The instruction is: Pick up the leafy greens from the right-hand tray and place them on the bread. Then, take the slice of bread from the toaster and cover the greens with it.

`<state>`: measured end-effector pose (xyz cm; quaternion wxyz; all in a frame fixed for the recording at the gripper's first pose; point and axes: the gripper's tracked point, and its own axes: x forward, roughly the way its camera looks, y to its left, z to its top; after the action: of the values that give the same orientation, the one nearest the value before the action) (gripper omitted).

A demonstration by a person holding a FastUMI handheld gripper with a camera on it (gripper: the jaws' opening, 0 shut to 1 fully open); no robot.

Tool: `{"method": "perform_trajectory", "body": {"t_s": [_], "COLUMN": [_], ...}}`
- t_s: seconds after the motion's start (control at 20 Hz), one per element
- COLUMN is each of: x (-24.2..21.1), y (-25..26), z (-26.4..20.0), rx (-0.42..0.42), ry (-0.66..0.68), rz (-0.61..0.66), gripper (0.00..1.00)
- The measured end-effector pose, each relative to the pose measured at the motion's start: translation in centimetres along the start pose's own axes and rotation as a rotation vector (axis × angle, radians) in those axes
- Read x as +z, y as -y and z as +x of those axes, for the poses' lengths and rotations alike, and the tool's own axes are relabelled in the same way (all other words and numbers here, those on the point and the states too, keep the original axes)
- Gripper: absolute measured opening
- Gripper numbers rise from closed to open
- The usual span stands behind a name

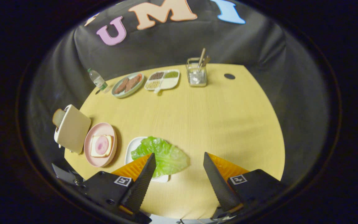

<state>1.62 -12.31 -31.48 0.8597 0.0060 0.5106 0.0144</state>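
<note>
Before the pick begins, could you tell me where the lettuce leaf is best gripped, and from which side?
I would pinch the leaf's free edge that hangs past the white tray onto the table, on the side toward the gap between the fingers. The lettuce leaf lies flat and crinkled, just ahead of the open hand-held gripper, so coming down from above over that edge looks easiest.

Wooden table with plates, toaster

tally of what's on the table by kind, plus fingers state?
Plates/trays: 4 – pink plate, white tray, green plate, divided dish
Bread slices: 2 – on pink plate, in toaster
Toaster: 1
Lettuce leaf: 1
Bottle: 1
Utensil holder: 1
Total: 10
Fingers open, lettuce just ahead.
</note>
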Motion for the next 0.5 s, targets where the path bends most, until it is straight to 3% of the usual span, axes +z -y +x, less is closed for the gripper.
{"method": "perform_trajectory", "body": {"t_s": [0.25, 0.5], "x": [-2.7, -3.8], "y": [1.5, 0.4], "z": [3.7, 6.1], "rx": [0.047, 0.116], "ry": [-0.180, -0.271], "rz": [0.021, 0.067], "gripper": [0.97, 0.96]}}
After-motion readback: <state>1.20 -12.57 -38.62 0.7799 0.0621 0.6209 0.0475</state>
